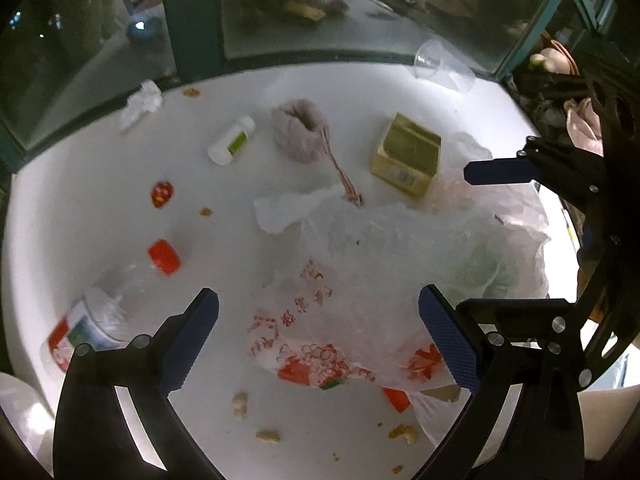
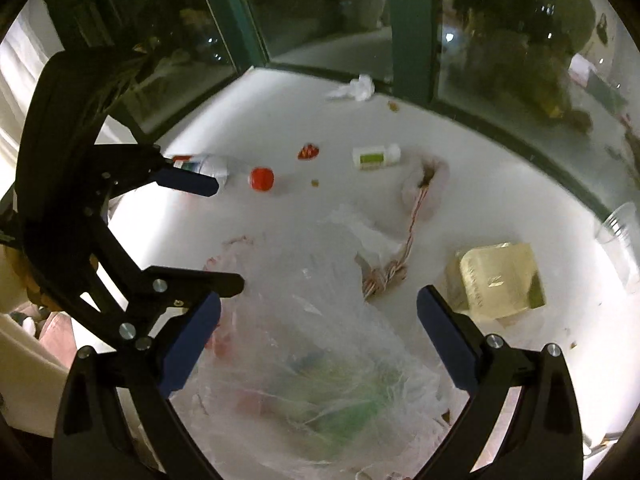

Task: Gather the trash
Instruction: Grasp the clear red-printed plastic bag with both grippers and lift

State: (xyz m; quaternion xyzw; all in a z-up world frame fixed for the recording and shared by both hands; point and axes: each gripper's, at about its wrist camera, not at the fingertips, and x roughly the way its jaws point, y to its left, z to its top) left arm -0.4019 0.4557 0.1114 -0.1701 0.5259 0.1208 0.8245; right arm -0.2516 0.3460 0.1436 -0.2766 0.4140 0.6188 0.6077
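On the white table (image 1: 80, 208), a crumpled clear plastic bag (image 1: 360, 280) printed in red is lying near the front edge, and both grippers are hovering over it with fingers spread wide and gripping nothing: the left gripper (image 1: 318, 344) above its printed end, the right gripper (image 2: 318, 344) above its clear end. Around the bag, 1 gold box (image 1: 406, 156), 1 white bottle (image 1: 232, 140), 1 red cap (image 1: 164, 256), 1 pink pouch (image 1: 298, 132), 1 crumpled tissue (image 1: 142, 104) and crumbs (image 1: 240, 402) are lying scattered.

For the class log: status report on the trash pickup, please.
Left claw open, right claw open, both empty. Plastic bag under both. Bottle, red cap, box loose on table.
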